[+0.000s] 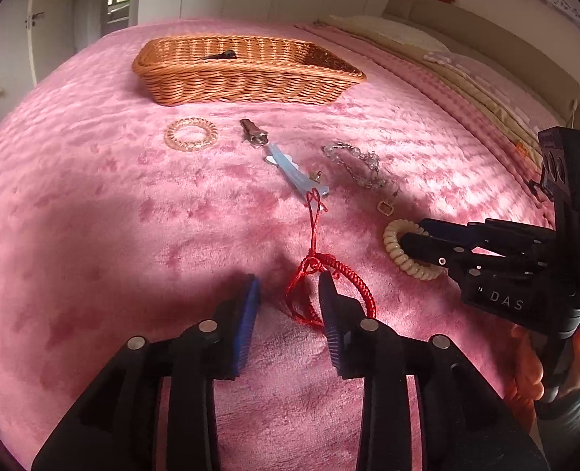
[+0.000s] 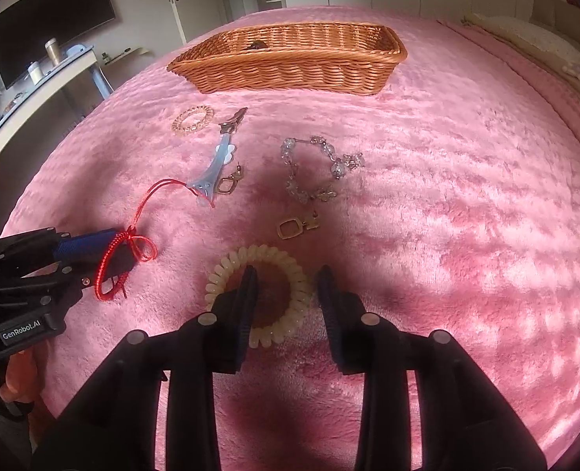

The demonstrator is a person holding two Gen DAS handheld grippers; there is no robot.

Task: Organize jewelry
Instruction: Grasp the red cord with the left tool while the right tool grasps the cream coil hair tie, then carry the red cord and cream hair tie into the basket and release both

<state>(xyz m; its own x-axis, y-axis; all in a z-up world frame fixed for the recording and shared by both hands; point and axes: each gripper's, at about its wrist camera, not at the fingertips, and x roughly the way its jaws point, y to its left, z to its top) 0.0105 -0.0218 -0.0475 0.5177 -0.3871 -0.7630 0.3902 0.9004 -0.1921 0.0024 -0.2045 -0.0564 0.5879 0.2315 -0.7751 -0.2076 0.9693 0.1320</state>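
Note:
On the pink blanket lie a red braided cord bracelet [image 1: 341, 271] [image 2: 111, 259], a cream coil hair tie [image 1: 402, 253] [image 2: 266, 263], a crystal bead bracelet [image 1: 354, 161] [image 2: 321, 165], a pale blue hair clip [image 1: 294, 172] [image 2: 217, 161], a metal clip [image 1: 252, 133], a clear coil tie [image 1: 191, 134] [image 2: 193, 117] and gold earrings [image 2: 294, 227]. My left gripper [image 1: 290, 294] is open, its right finger inside the red bracelet's loop. My right gripper [image 2: 286, 286] is open, its left finger inside the cream tie's ring, straddling its right side.
A wicker basket [image 1: 247, 82] [image 2: 290, 66] stands at the far side of the blanket with a dark clip [image 1: 221, 55] inside. Pillows [image 1: 466, 66] lie along the headboard to the right. A desk with a monitor [image 2: 50, 15] stands off the bed's left.

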